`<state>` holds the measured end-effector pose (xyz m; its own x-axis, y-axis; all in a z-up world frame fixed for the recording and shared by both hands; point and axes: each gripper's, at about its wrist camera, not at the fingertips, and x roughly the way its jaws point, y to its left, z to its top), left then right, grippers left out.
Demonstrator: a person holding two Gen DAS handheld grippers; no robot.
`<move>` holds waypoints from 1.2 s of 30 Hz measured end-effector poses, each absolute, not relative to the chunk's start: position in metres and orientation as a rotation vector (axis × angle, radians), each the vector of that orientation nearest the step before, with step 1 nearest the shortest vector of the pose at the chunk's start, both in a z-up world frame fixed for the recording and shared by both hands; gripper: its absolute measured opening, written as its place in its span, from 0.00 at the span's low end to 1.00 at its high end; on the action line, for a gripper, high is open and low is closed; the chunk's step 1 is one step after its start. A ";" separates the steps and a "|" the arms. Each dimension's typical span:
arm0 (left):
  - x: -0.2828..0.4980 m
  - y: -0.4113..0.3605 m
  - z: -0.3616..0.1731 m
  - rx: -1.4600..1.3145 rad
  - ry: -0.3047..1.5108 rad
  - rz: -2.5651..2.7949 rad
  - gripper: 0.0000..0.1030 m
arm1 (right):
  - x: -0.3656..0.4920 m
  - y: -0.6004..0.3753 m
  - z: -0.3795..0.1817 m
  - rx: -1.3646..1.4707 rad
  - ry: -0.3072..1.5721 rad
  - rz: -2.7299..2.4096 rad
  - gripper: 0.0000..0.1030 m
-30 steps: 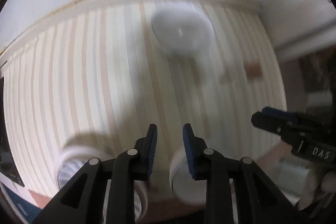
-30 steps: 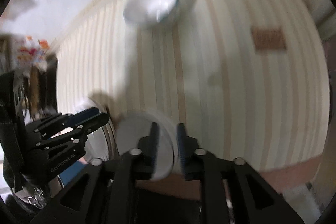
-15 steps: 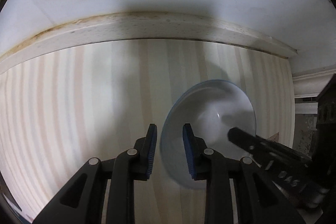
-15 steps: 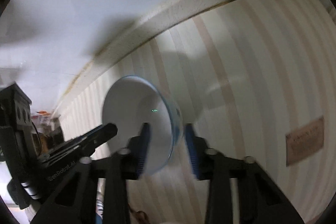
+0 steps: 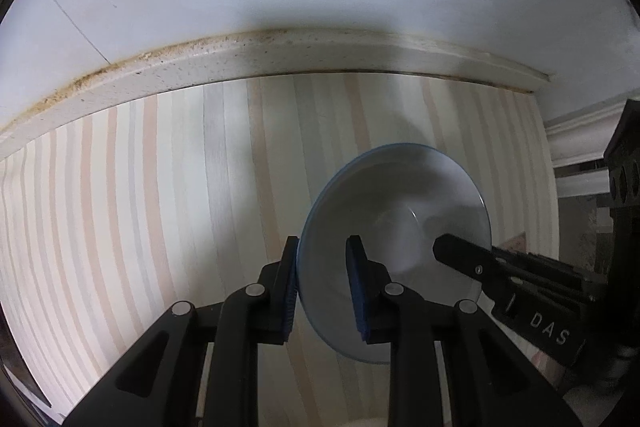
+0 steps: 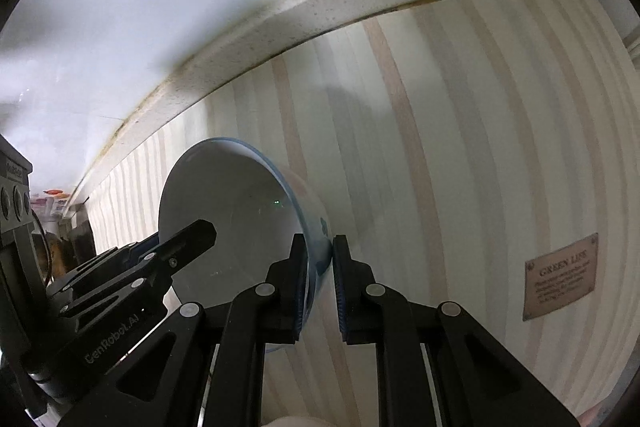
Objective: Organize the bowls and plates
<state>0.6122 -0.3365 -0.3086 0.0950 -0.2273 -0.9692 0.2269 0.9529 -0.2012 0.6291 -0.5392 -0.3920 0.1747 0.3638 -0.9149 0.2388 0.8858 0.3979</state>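
A white bowl with a blue rim (image 5: 400,211) stands on the striped table near the back wall. My left gripper (image 5: 322,285) straddles its left rim, one finger outside and one inside, with a clear gap to the rim. My right gripper (image 6: 320,277) has its jaws closed on the bowl's (image 6: 228,211) right rim, one finger inside and one outside. Each gripper shows in the other's view, with my right gripper reaching into the bowl in the left wrist view (image 5: 452,251) and my left gripper at the bowl's far side in the right wrist view (image 6: 192,235).
The striped tablecloth (image 5: 160,207) runs to a stained white ledge (image 5: 240,55) and a wall behind. A brown label (image 6: 560,275) lies on the cloth at right. Clutter sits off the table's left end (image 6: 52,211).
Both grippers moved forward from the table's front to the bowl at the back. The right gripper closed on its rim; the left came astride the opposite rim.
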 end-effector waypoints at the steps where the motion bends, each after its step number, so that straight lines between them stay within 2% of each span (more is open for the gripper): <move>1: 0.609 -0.336 -0.303 0.002 1.430 -0.340 0.20 | 0.626 -0.538 -0.388 0.516 1.407 0.096 0.14; 12: 0.554 -0.315 -0.238 0.022 1.349 -0.364 0.20 | 0.578 -0.526 -0.323 0.468 1.343 0.141 0.14; 21: 0.492 -0.305 -0.216 0.038 1.329 -0.391 0.20 | 0.504 -0.516 -0.282 0.442 1.316 0.149 0.14; 28: 0.447 -0.302 -0.223 0.058 1.351 -0.404 0.20 | 0.440 -0.506 -0.283 0.443 1.336 0.142 0.14; 36: 0.408 -0.302 -0.243 0.105 1.402 -0.419 0.20 | 0.389 -0.502 -0.311 0.455 1.390 0.139 0.14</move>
<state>0.4078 -0.3018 -0.2428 0.1087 -0.2224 -0.9689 0.3455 0.9223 -0.1729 0.3893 -0.5019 -0.3114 0.1872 0.3571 -0.9151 0.1692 0.9059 0.3881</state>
